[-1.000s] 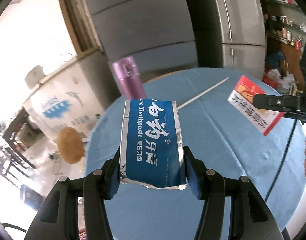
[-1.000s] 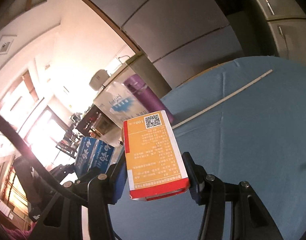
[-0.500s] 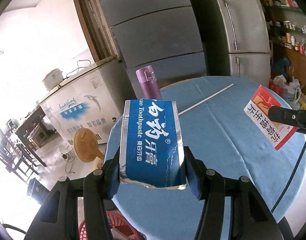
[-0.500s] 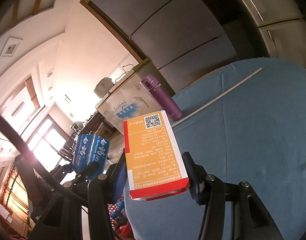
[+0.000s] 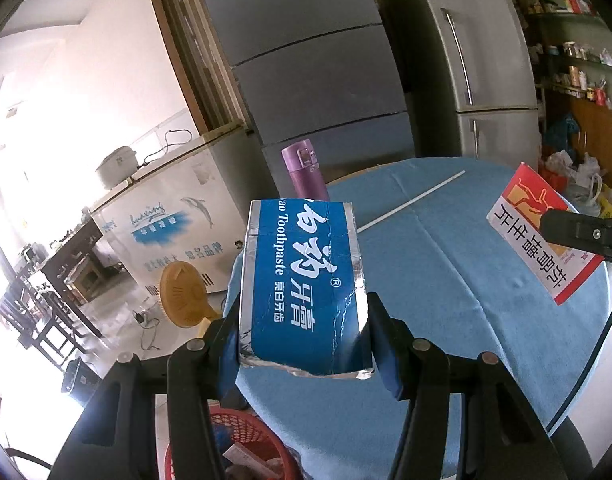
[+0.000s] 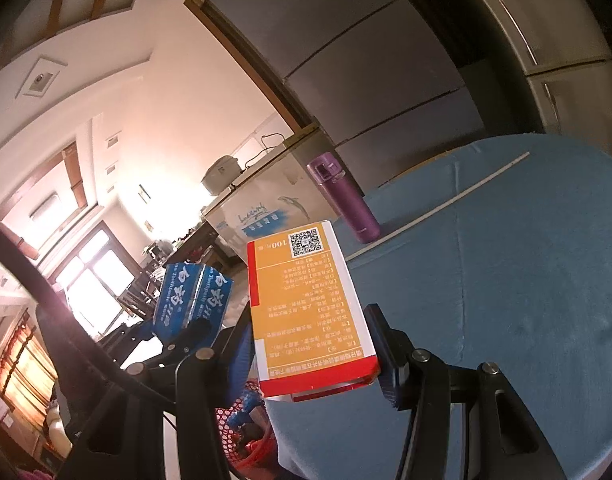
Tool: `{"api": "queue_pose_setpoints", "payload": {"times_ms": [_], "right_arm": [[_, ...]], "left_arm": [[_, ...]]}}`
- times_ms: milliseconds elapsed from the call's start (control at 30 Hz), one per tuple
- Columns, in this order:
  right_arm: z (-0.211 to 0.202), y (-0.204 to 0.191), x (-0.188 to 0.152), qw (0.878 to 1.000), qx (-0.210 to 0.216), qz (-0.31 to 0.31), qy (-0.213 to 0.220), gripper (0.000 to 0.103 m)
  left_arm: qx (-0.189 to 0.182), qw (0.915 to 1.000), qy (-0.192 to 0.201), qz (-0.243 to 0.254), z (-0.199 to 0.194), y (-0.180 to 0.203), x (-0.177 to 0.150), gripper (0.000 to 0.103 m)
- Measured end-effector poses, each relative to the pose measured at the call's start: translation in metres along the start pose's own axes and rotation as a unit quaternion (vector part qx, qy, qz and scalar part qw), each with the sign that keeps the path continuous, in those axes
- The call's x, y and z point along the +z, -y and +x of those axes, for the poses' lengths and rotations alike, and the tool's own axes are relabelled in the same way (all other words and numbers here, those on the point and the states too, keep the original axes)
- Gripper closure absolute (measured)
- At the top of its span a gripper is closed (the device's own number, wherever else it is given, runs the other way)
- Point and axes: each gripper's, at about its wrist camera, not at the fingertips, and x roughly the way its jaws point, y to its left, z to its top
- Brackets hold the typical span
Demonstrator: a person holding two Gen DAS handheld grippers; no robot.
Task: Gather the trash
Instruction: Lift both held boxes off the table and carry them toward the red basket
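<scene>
Left wrist view: the left claw (image 5: 303, 330) pinches a blue toothpaste box (image 5: 301, 280) by its two long sides, holding it upright above the near edge of a round surface covered in blue cloth (image 5: 446, 280). The box has white lettering and torn silver edges. Below the claw, on the floor beside the surface, sits a red mesh basket (image 5: 241, 446) with scraps inside. A purple flask (image 5: 306, 176) stands upright at the far edge of the surface, and a thin white stick (image 5: 410, 202) lies on the cloth near it. At the right edge of this view, the other claw grips a red and white carton (image 5: 542, 236) in the air over the surface.

Right wrist view: the right claw (image 6: 314, 356) is clamped on that orange and red carton (image 6: 310, 308), its printed back and a square code facing the camera. The left claw with the blue box shows to the left, lower and beside it, above the red basket.
</scene>
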Motion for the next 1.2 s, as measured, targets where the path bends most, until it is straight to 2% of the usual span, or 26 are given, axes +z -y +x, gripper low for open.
{"api": "queue_pose_setpoints", "payload": {"times_ms": [467,1200], "right_arm": [[-0.009,-0.017,-0.009,1.0,0.002,-0.019,0.009,0.048],[0.001,-0.046,-0.01,0.998,0.014,-0.058,-0.002,0.048]], "left_arm": [[0.007,1.0,0.004,0.006,-0.016,-0.007,-0.01,0.045],[0.028,0.9994,0.007,-0.018,-0.029,-0.037,-0.027,0.045]]}}
